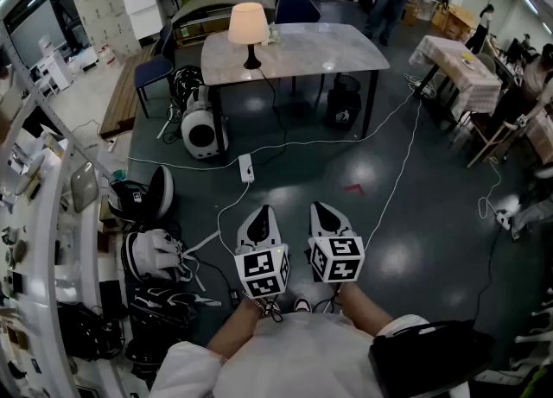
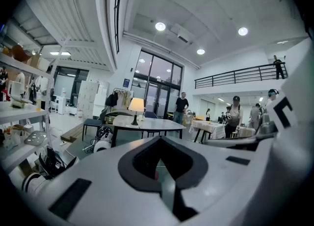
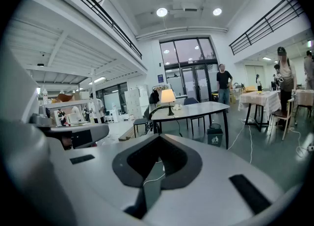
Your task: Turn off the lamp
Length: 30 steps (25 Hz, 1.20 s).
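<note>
A table lamp (image 1: 248, 29) with a lit cream shade and a black base stands on the left part of a marble-topped table (image 1: 328, 49) far ahead. The lamp (image 2: 136, 109) shows small in the left gripper view, and the lamp (image 3: 168, 99) also shows in the right gripper view. Its black cord hangs off the table edge. My left gripper (image 1: 261, 222) and right gripper (image 1: 327, 217) are held side by side close to my body, well short of the table. Both are shut with nothing between the jaws.
A white power strip (image 1: 246, 167) and long white cables lie on the dark floor between me and the table. A white round appliance (image 1: 203, 129) sits by the table's left leg. Helmets and bags (image 1: 147, 254) line shelving on the left. People stand farther back.
</note>
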### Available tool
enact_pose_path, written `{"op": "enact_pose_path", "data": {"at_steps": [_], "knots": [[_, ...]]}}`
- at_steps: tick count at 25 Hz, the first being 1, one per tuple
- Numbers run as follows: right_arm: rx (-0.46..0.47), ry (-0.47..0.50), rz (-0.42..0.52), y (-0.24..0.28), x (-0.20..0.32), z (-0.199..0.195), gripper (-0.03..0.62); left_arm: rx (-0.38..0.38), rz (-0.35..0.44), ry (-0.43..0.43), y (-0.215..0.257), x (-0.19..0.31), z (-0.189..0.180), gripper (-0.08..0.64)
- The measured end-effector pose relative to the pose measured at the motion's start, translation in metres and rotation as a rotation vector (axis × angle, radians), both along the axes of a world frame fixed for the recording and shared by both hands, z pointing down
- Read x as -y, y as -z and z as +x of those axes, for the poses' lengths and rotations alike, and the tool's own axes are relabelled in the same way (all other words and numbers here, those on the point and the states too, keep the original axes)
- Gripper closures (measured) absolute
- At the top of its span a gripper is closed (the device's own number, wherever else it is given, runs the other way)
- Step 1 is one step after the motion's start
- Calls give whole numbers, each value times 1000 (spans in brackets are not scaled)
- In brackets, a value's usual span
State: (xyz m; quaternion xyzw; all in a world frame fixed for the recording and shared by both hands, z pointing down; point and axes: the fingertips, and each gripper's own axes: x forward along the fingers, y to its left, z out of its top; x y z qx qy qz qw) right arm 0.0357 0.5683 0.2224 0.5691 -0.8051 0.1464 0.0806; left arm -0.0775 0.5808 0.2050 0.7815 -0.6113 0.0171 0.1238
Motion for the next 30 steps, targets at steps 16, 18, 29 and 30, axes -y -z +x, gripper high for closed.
{"op": "enact_pose_path", "data": {"at_steps": [16,18,29,30], "knots": [[25,-47,-16,-6,7,-16,594,10,12,-27,-2,5,-26,555],[27,-58,-21,-8,9,-19,594,16,13,-27,-2,8,-35,555],[11,-89,-56,-20,22,-30,594,43,-10,-35,-11,24,-66,555],[10,-90,-57,-22,25,-29,594,47,-10,-38,-12,27,-65,555]]}}
